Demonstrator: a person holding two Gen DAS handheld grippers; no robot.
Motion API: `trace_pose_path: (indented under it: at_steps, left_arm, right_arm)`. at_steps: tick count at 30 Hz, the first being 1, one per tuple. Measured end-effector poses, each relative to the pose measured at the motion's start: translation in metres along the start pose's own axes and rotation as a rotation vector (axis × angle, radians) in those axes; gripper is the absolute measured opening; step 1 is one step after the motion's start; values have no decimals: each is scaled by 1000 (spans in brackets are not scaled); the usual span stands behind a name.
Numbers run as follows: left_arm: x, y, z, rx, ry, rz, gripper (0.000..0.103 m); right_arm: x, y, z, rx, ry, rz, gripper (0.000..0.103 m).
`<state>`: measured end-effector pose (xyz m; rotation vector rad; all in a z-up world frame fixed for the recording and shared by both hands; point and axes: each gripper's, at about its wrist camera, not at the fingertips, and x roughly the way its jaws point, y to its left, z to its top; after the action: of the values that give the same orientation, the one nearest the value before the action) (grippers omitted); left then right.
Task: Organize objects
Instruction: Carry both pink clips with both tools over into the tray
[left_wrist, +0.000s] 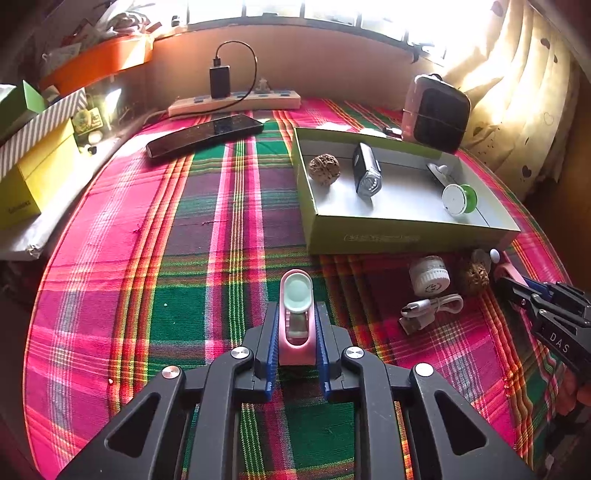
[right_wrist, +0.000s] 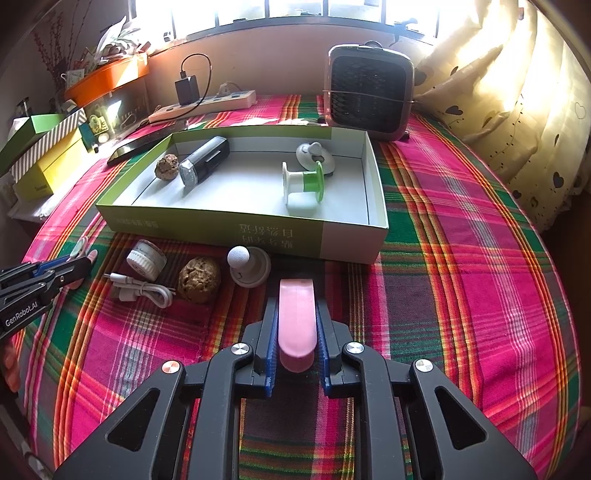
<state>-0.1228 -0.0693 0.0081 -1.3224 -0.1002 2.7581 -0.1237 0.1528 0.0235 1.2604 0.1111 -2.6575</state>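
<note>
The left gripper (left_wrist: 296, 325) clamps a pink clip (left_wrist: 295, 314) with a pale round pad, held over the plaid cloth (left_wrist: 184, 258). Ahead and to its right sits the green tray (left_wrist: 406, 232), holding a walnut (left_wrist: 324, 167), a black lamp (left_wrist: 365, 173) and a green spool (left_wrist: 460, 198). Nearer on its right lie a white cable (left_wrist: 428, 310) and a jar (left_wrist: 429, 275). The right gripper (right_wrist: 296, 325), its neighbour's arm marked "GenRobot.AI", grips a pink strip (right_wrist: 297, 317). Just ahead and to its left rest a second walnut (right_wrist: 199, 278) and a white knob (right_wrist: 245, 266); the tray's side bears Chinese print, upside down.
</note>
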Motion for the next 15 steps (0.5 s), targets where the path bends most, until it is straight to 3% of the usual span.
trace_pose_path:
  at_steps: [15]
  left_arm:
    - [-16,-5,14,19,-32,-33,16]
  right_arm:
    - [-16,0,12,-1,-42,24,19]
